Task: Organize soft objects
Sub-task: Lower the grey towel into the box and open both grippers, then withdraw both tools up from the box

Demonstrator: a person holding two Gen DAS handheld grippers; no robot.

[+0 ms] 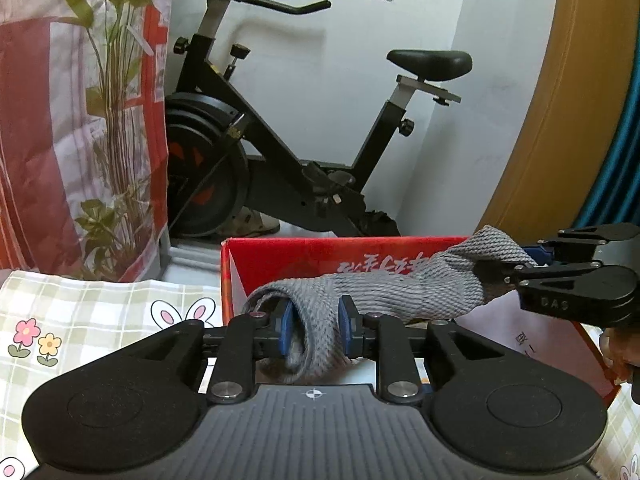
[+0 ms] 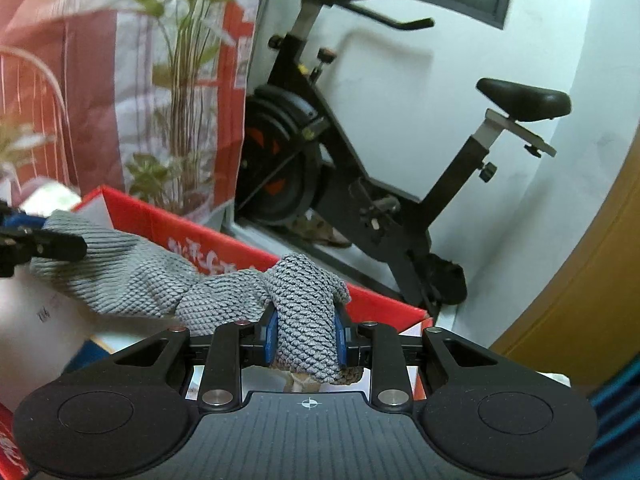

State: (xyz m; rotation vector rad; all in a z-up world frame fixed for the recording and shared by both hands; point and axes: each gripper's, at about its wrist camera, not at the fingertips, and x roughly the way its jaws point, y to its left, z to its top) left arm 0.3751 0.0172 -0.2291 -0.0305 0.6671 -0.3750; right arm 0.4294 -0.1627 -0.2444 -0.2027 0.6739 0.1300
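A grey knitted sock [image 1: 384, 292] hangs stretched between my two grippers, above an open red cardboard box [image 1: 296, 256]. My left gripper [image 1: 314, 330] is shut on one end of the sock, its blue pads [image 1: 285, 330] pinching the fabric. My right gripper [image 1: 516, 266] shows at the right of the left wrist view, shut on the other end. In the right wrist view my right gripper [image 2: 305, 338] is shut on the sock [image 2: 304, 312], and the left gripper [image 2: 36, 240] holds the far end at the left. The red box [image 2: 224, 252] lies under the sock.
A black exercise bike [image 1: 280, 152] stands behind the box against a white wall. A red and white plastic bag [image 1: 80, 120] with plant stems stands at the left. A checked cloth with cartoon prints [image 1: 80, 320] covers the surface. An orange wooden door edge [image 1: 560, 120] is at the right.
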